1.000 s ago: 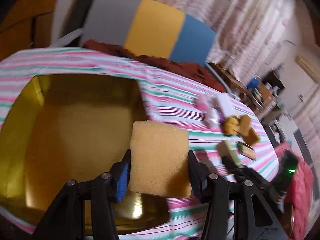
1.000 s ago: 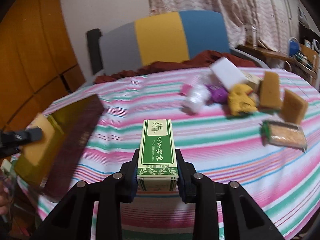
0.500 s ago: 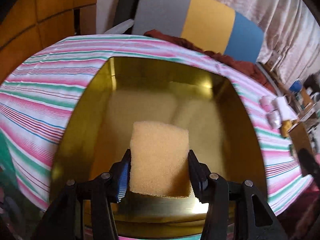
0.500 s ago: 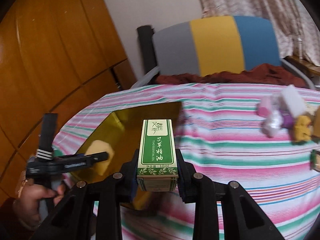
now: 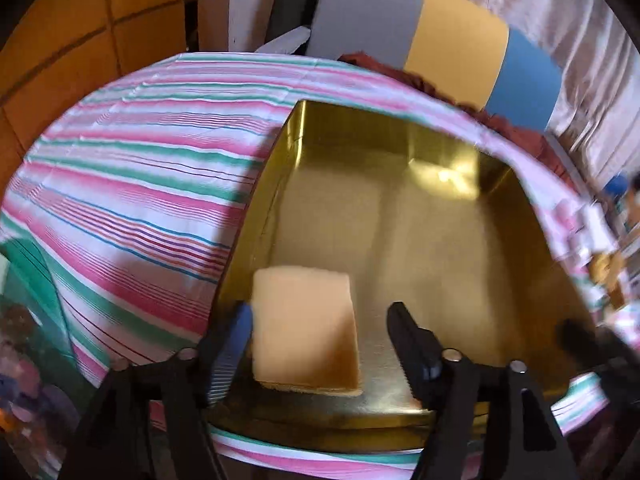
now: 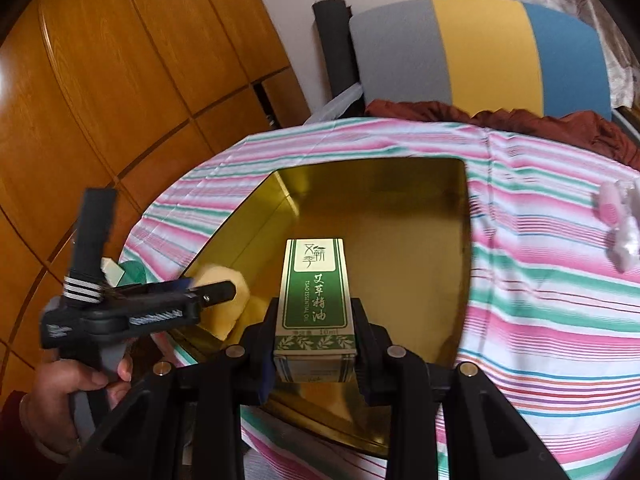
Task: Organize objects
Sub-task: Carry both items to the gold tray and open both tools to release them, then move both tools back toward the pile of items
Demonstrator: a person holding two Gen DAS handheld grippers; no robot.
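A gold tray (image 5: pixel 460 248) sits on the striped tablecloth. My left gripper (image 5: pixel 320 332) is open over the tray's near left corner. A yellow sponge (image 5: pixel 304 328) lies between its fingers, touching the left finger and apart from the right one. It also shows in the right wrist view (image 6: pixel 222 300) beside the left gripper (image 6: pixel 216 292). My right gripper (image 6: pixel 314 344) is shut on a green and white essential oil box (image 6: pixel 314 300) and holds it above the tray's (image 6: pixel 400 208) near edge.
A chair with a grey, yellow and blue back (image 6: pixel 480 52) and a dark red cloth (image 6: pixel 500 120) stands behind the table. Pink and white items (image 6: pixel 620 224) lie on the cloth to the right. Wooden panels (image 6: pixel 100 80) are on the left.
My left gripper has opened and let go of the sponge low in the tray. My right gripper has carried the box left, over the tray.
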